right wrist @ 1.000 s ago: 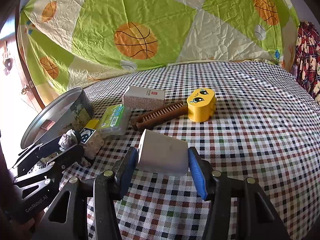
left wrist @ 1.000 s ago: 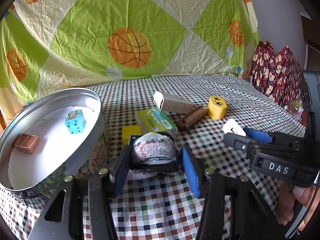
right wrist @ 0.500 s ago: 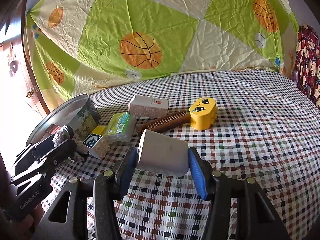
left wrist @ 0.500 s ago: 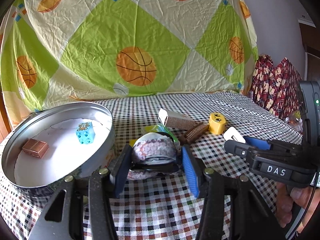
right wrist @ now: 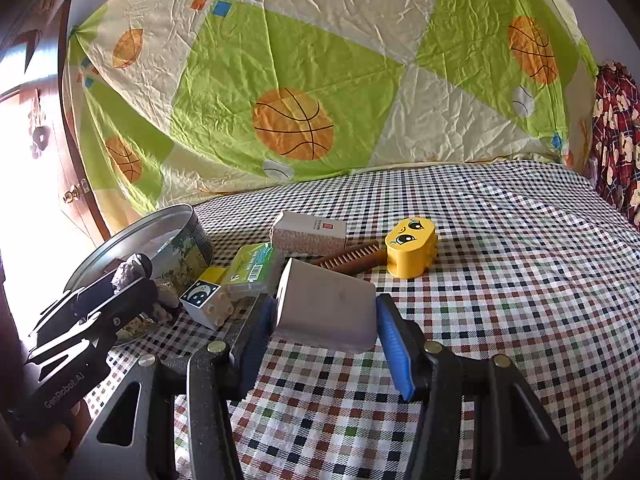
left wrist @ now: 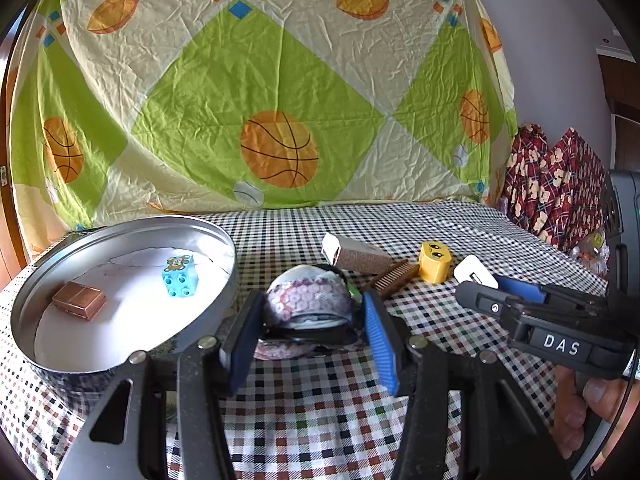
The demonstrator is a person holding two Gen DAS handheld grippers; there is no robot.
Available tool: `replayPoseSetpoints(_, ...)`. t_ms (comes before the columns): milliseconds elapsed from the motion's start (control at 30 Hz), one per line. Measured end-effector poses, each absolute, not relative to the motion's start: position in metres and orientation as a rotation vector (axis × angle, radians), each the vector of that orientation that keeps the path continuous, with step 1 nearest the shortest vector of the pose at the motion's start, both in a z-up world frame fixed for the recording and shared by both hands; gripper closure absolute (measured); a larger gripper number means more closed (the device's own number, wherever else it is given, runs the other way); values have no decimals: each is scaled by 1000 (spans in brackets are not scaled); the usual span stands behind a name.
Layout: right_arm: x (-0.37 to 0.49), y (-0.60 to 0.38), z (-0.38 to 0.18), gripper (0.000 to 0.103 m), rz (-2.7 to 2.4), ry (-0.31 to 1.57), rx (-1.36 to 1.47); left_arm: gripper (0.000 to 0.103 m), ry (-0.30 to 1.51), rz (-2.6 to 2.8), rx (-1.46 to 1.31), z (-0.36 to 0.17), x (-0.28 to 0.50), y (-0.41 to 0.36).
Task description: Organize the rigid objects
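The left tool (left wrist: 310, 334) is clamped on a roll of patterned tape (left wrist: 307, 298), holding it up just beside the round metal tin (left wrist: 224, 236) — inside the tin sit a blue toy block (left wrist: 180, 277) and a copper-coloured box (left wrist: 79, 300). Over on the right, the right tool (right wrist: 326, 332) grips a grey-white block (right wrist: 326, 310) between its blue pads, lifted above the checked tabletop (right wrist: 500, 280). Spread out ahead of it: a yellow face block (right wrist: 411, 247) touching a brown comb (right wrist: 350, 259), a speckled box (right wrist: 309, 233) behind the comb, a green packet (right wrist: 254, 266), and a white-and-yellow moon block (right wrist: 206, 300) near the tin.
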State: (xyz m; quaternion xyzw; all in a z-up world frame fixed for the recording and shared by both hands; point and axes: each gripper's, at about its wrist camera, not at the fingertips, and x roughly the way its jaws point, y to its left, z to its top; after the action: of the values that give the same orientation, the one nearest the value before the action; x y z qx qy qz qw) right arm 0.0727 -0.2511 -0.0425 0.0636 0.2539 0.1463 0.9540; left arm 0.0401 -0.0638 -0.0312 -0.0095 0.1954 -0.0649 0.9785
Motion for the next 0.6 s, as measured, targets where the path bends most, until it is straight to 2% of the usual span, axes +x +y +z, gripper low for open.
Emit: replayPoseSetpoints(600, 60, -253, -37, 49, 309, 421, 132, 53, 350, -116, -28, -29, 33, -61)
